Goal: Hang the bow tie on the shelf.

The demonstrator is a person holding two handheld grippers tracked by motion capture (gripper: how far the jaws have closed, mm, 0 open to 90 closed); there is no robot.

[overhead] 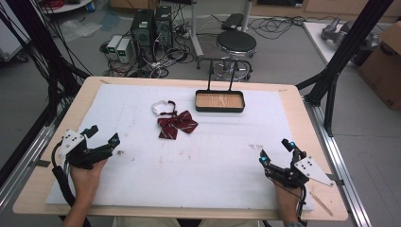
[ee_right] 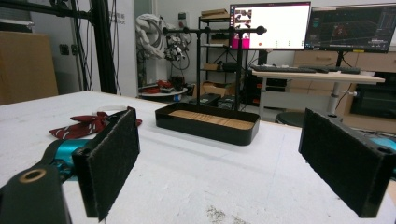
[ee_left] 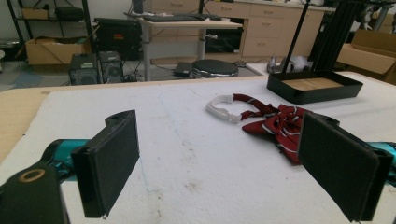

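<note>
A dark red striped bow tie with a white neck band lies on the white mat, left of centre toward the back. Behind and to its right stands a black tray with a wooden floor and a tall black hanger frame. My left gripper rests near the front left, open, nothing between its jaws; the bow tie lies ahead of it. My right gripper sits at the front right, open and empty, facing the tray and the bow tie.
The white mat covers most of the wooden table. Black frame posts stand at the right and left edges. A stool and computer towers stand on the floor beyond the far edge.
</note>
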